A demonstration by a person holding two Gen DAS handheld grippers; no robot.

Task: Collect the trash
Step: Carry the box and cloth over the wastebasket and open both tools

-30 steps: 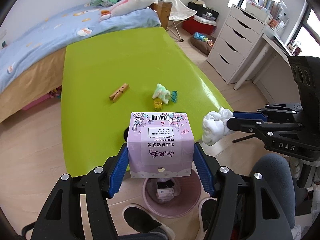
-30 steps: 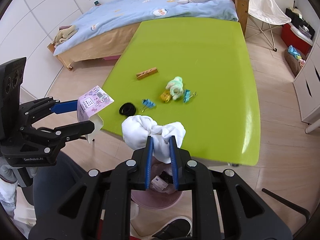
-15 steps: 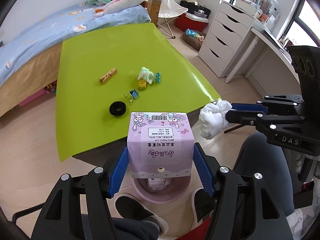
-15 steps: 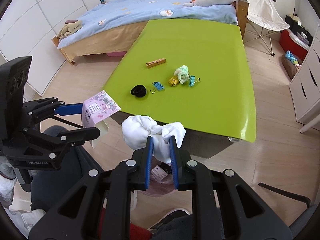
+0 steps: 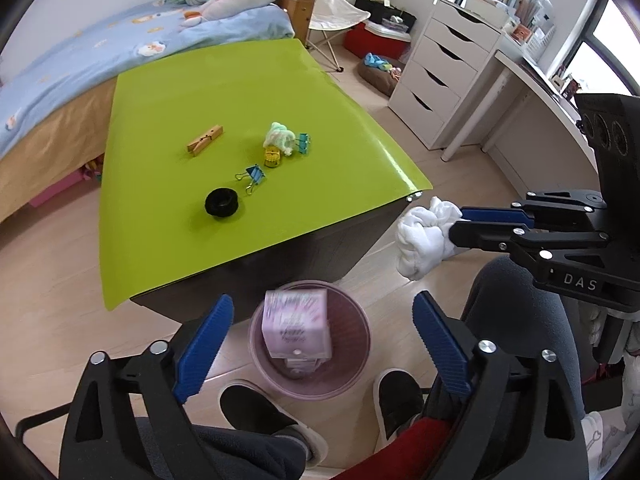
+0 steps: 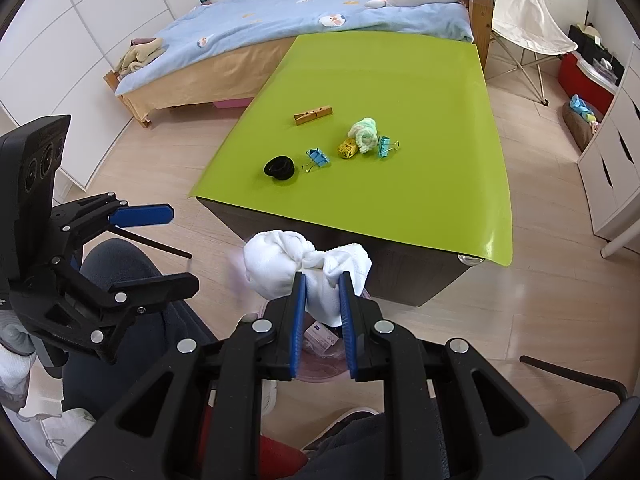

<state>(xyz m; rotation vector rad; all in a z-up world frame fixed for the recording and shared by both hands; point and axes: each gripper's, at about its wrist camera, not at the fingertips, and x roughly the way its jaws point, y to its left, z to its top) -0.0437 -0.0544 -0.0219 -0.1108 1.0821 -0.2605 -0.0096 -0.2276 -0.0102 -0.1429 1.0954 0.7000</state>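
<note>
My left gripper (image 5: 320, 312) is open and empty above the pink trash bin (image 5: 352, 376) on the floor. The pink carton (image 5: 296, 328) is blurred in mid-air at the bin's mouth, free of the fingers. My right gripper (image 6: 322, 280) is shut on a crumpled white tissue wad (image 6: 280, 260), held just above the bin (image 6: 320, 368), which it mostly hides. The wad also shows in the left wrist view (image 5: 424, 236), to the right of the table corner. The left gripper appears at the left of the right wrist view (image 6: 160, 240), jaws apart.
The green table (image 5: 168, 80) carries a wooden clothespin (image 5: 205, 140), a black hair tie (image 5: 221, 203), blue binder clips (image 5: 254, 176), a yellow item (image 5: 272, 156) and a pale green wad (image 5: 280, 136). The person's shoes (image 5: 396, 396) flank the bin. Bed behind, drawers at right.
My left gripper has opened and let go of the pink carton, which is falling into the bin. Both grippers pulled back from the table toward the bin. The right gripper still holds the tissue.
</note>
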